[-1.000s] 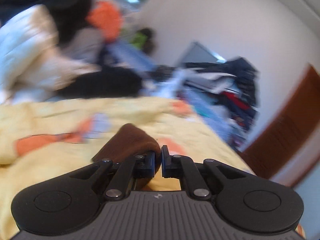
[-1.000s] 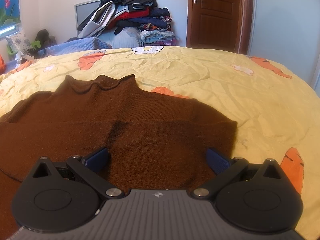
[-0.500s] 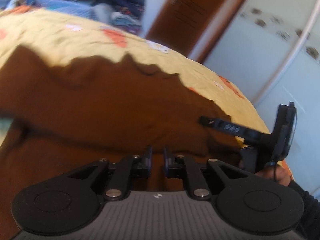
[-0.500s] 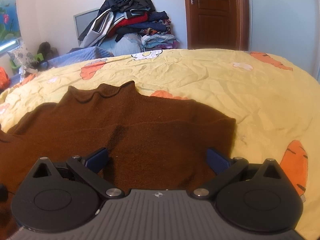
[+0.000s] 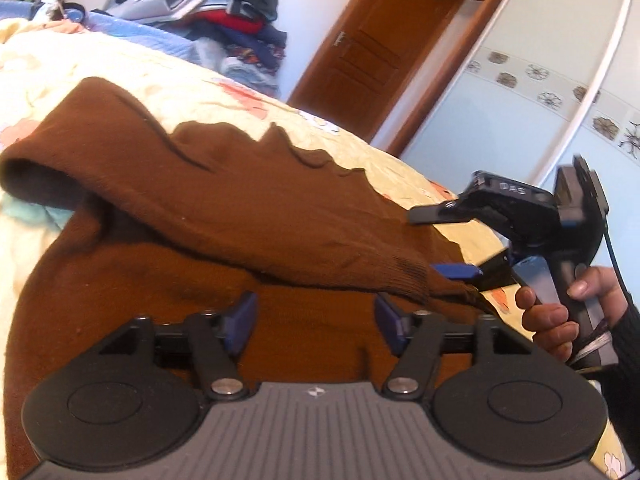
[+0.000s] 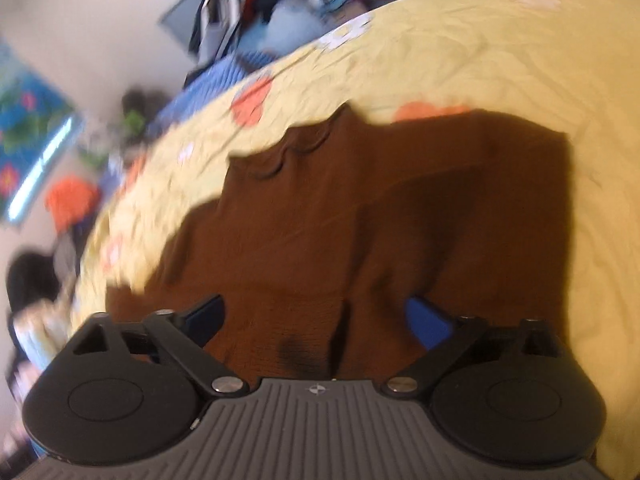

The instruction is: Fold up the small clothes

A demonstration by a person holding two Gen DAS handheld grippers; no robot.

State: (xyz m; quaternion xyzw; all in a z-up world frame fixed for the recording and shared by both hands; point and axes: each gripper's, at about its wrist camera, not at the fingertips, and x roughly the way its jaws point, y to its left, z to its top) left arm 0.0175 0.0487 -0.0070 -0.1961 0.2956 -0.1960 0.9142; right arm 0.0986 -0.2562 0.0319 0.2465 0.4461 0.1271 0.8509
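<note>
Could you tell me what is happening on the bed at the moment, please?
A person is folding a brown knitted sweater on a yellow carrot-print bedsheet, using handheld tongs. One sleeve lies folded across the body. The left tongs are opening with nothing between them. The right tongs are closing above the sweater without gripping it.

Sleeve (image 5: 280, 236) now folded across sweater (image 5: 120, 320), released, left hand-held gripper (image 5: 316, 320) opening

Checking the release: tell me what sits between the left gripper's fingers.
Nothing is pinched: the left gripper is opening over the brown sweater, whose folded-over sleeve lies just beyond its tips, in the left wrist view.
</note>
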